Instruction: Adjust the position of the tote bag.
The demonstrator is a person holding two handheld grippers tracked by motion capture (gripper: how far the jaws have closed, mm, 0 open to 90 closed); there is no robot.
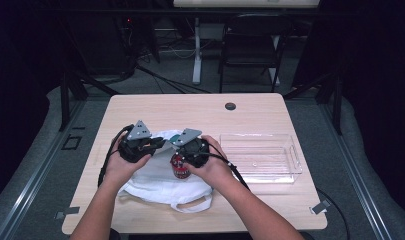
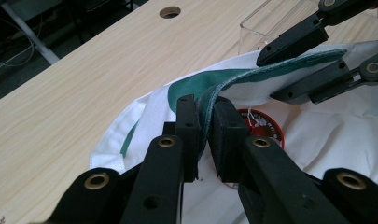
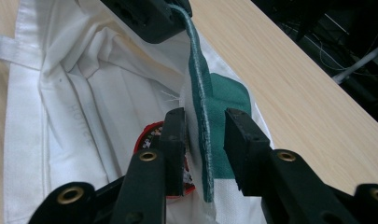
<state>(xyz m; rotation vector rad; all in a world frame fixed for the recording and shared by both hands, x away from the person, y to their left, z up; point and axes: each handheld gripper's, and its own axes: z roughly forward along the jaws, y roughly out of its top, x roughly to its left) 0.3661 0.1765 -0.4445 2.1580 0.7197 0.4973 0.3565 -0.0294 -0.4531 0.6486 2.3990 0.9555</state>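
Observation:
A white cloth bag (image 1: 160, 182) with a green rim (image 2: 270, 70) lies on the wooden table (image 1: 190, 110). A red can (image 1: 180, 169) stands in the bag's mouth; its lid (image 2: 267, 129) shows under the raised rim. My left gripper (image 2: 205, 112) is shut on the green rim and holds it up. My right gripper (image 3: 206, 123) straddles the same rim (image 3: 198, 79) a little farther along. One pad touches the cloth, the other stands apart from it. In the high view both grippers, left (image 1: 157, 143) and right (image 1: 180, 150), meet over the bag's far edge.
A clear plastic tray (image 1: 260, 157) sits right of the bag, close to my right hand. The table has a cable hole (image 1: 230, 106) near its far edge. A dark chair (image 1: 250, 45) and desk legs stand beyond the table.

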